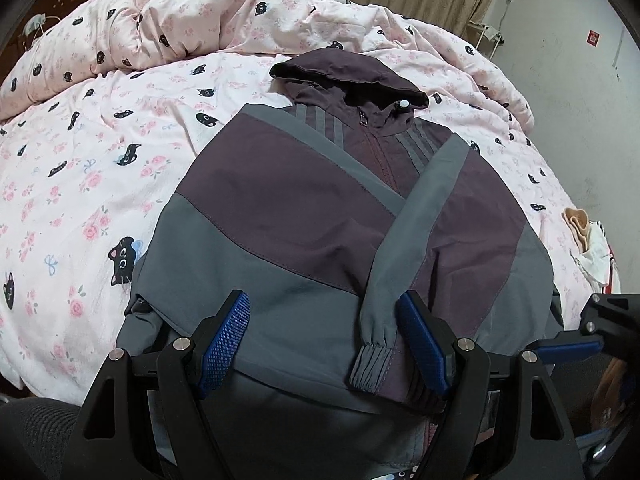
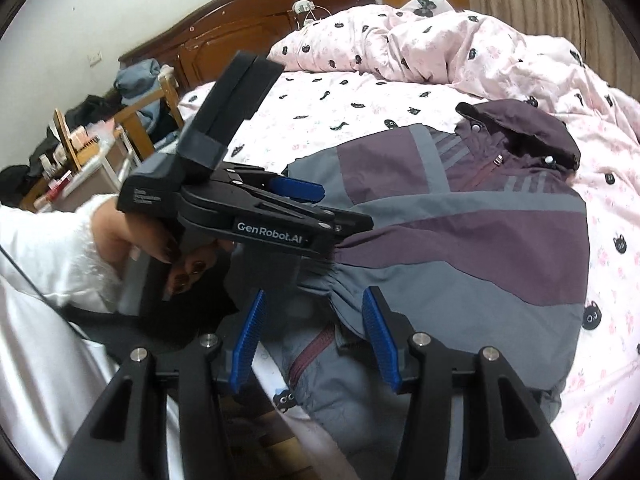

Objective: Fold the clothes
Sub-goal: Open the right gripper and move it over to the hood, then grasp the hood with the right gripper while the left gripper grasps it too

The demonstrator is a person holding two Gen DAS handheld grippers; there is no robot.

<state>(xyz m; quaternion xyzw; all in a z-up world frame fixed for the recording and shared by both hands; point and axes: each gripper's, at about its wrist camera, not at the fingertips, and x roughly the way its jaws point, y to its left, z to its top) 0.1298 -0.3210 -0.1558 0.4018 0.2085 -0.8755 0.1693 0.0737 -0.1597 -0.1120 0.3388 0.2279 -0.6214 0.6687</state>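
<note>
Blue pads (image 1: 226, 344) of the left gripper (image 1: 324, 340) stand wide apart over the jacket (image 1: 280, 216), which lies at the bed's (image 1: 80, 140) near edge, sleeves crossed. Right gripper (image 2: 316, 344) is also wide, perhaps just above the hem (image 2: 320, 384).

The left gripper (image 1: 324, 344) is sitting low in its frame, blue pads (image 1: 224, 344) spread wide. The right gripper (image 2: 316, 344) is likewise gaping at bottom centre. At middle left of the right view, a hand (image 2: 160, 248) is gripping the left gripper's handle.
</note>
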